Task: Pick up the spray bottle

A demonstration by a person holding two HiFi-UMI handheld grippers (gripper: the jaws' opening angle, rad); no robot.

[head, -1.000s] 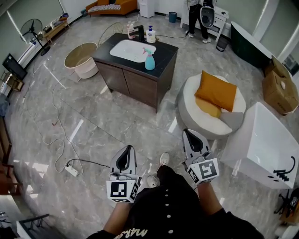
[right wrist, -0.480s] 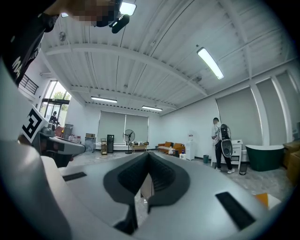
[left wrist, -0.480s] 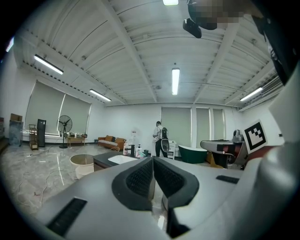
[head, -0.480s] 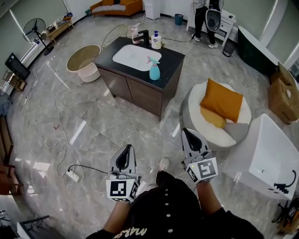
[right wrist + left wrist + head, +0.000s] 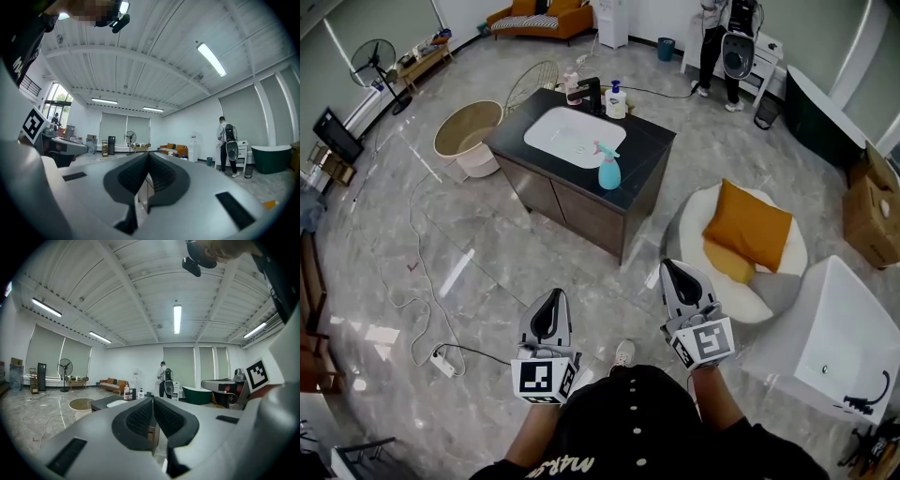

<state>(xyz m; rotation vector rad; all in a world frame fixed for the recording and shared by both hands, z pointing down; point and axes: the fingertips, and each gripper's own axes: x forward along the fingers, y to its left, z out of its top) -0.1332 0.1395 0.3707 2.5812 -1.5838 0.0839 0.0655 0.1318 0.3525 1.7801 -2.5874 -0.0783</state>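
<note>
The spray bottle, teal with a pink trigger, stands upright on the black vanity top, just right of the white sink. Both grippers hover over the marble floor well short of the vanity and point toward it. In the head view my left gripper sits at lower centre and my right gripper to its right. Each has its jaws together with nothing between them, as the left gripper and the right gripper show in their own views. The bottle is hidden in both gripper views.
Soap bottles and a black tap stand at the vanity's back edge. A round beige tub sits left of it, and a white pouf with an orange cushion to the right. A white bathtub is at far right. A power strip and cable lie on the floor. A person stands far back.
The vanity and spray bottle have slid down the head view and grown nearer as both grippers travelled toward them. The jaws of both stayed together.
</note>
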